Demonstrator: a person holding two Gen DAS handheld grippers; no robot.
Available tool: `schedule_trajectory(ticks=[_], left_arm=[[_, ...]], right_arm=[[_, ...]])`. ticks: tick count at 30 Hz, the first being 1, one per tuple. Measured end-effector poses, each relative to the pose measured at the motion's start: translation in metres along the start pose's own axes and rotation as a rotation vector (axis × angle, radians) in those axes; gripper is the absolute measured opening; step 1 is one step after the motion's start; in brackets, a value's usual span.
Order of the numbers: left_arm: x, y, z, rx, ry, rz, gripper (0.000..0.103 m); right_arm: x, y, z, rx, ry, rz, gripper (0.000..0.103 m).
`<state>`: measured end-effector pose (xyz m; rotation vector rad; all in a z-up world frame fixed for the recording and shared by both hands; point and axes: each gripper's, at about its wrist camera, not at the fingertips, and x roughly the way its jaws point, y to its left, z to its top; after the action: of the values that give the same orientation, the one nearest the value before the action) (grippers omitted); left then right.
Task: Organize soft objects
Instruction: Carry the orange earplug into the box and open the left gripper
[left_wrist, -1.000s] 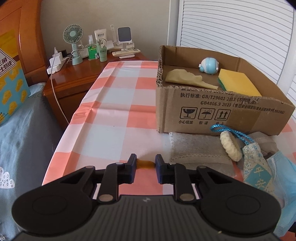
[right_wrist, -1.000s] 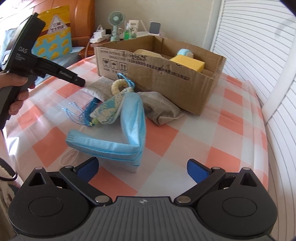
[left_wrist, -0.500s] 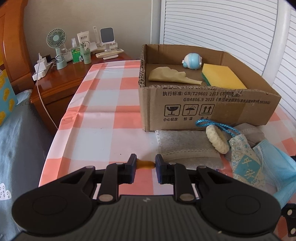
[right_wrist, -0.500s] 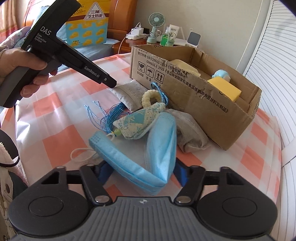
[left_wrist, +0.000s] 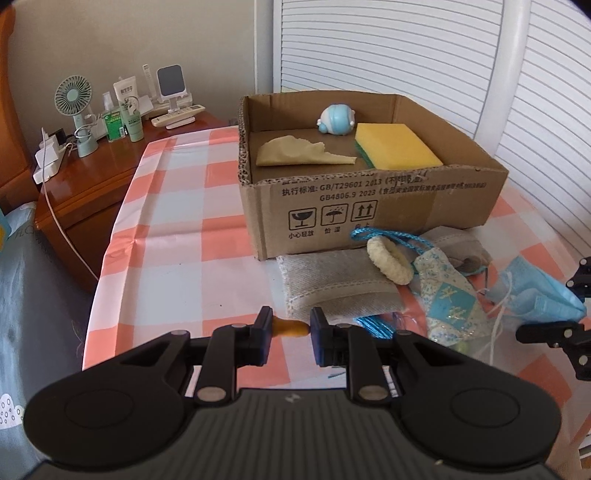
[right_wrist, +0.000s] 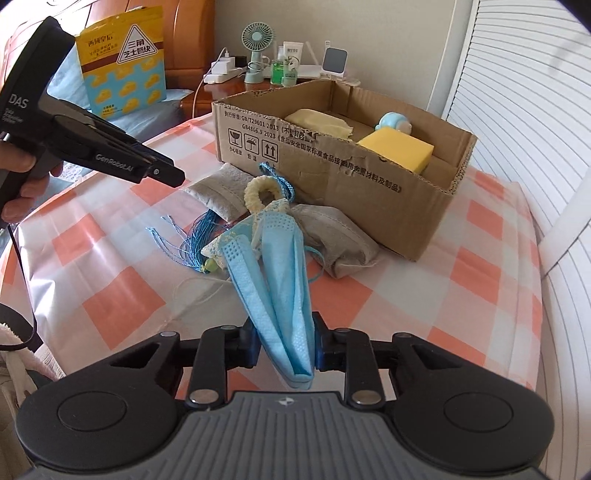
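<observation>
My right gripper (right_wrist: 284, 341) is shut on a blue face mask (right_wrist: 280, 273) and holds it off the table; the mask also shows in the left wrist view (left_wrist: 543, 295). My left gripper (left_wrist: 290, 330) is shut on a small orange object (left_wrist: 290, 328) above the checkered cloth. A pile lies in front of the cardboard box (left_wrist: 369, 206): a grey cloth pouch (left_wrist: 332, 280), a cream hair tie (left_wrist: 388, 260) and a patterned blue sachet (left_wrist: 448, 302) with blue tassel threads (right_wrist: 192, 240). Inside the box are a yellow sponge (left_wrist: 395, 149), a tan cloth (left_wrist: 299, 155) and a blue toy (left_wrist: 336, 120).
A wooden nightstand (left_wrist: 88, 177) at the back left carries a fan (left_wrist: 74, 110), bottles and a charger. A bed with a yellow snack bag (right_wrist: 122, 70) lies left. White slatted doors (left_wrist: 517, 74) stand right of the table.
My right gripper closed on the blue mask and lifted it from the table. My left gripper shifted right, still holding the orange object.
</observation>
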<state>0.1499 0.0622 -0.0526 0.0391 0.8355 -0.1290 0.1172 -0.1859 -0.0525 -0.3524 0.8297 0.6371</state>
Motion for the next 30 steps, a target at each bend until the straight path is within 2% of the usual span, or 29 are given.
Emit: schedule_trajectory(ticks=[6,11,17,22,23,25,27,29,30], left_arm=[[-0.021,-0.006,0.008,0.06,-0.004,-0.068,0.02],[-0.043,-0.016,0.026,0.128,-0.056,-0.111,0.02],[-0.053,-0.027,0.063,0.182,-0.139,-0.148,0.02],[-0.036,-0.032,0.104,0.197,-0.192,-0.141,0.021],[-0.031,-0.032,0.111,0.193,-0.195,-0.141,0.023],[-0.019,-0.031,0.121,0.185,-0.19,-0.135,0.04],[-0.004,-0.029,0.128,0.176,-0.17,-0.128,0.07],[0.006,-0.025,0.129,0.159,-0.14,-0.132,0.077],[0.008,-0.023,0.127,0.151,-0.134,-0.13,0.084]], right_arm=[[-0.02,0.0,0.007,0.006,-0.029,-0.025,0.03],[-0.035,-0.005,0.019,0.02,-0.071,-0.038,0.03],[-0.047,-0.013,0.032,0.023,-0.124,-0.072,0.03],[-0.054,-0.021,0.042,0.025,-0.158,-0.096,0.03],[-0.054,-0.023,0.043,0.026,-0.161,-0.102,0.03],[-0.055,-0.026,0.046,0.031,-0.169,-0.114,0.03],[-0.055,-0.03,0.049,0.042,-0.174,-0.117,0.03],[-0.054,-0.034,0.052,0.05,-0.179,-0.122,0.03],[-0.054,-0.037,0.054,0.059,-0.179,-0.125,0.03]])
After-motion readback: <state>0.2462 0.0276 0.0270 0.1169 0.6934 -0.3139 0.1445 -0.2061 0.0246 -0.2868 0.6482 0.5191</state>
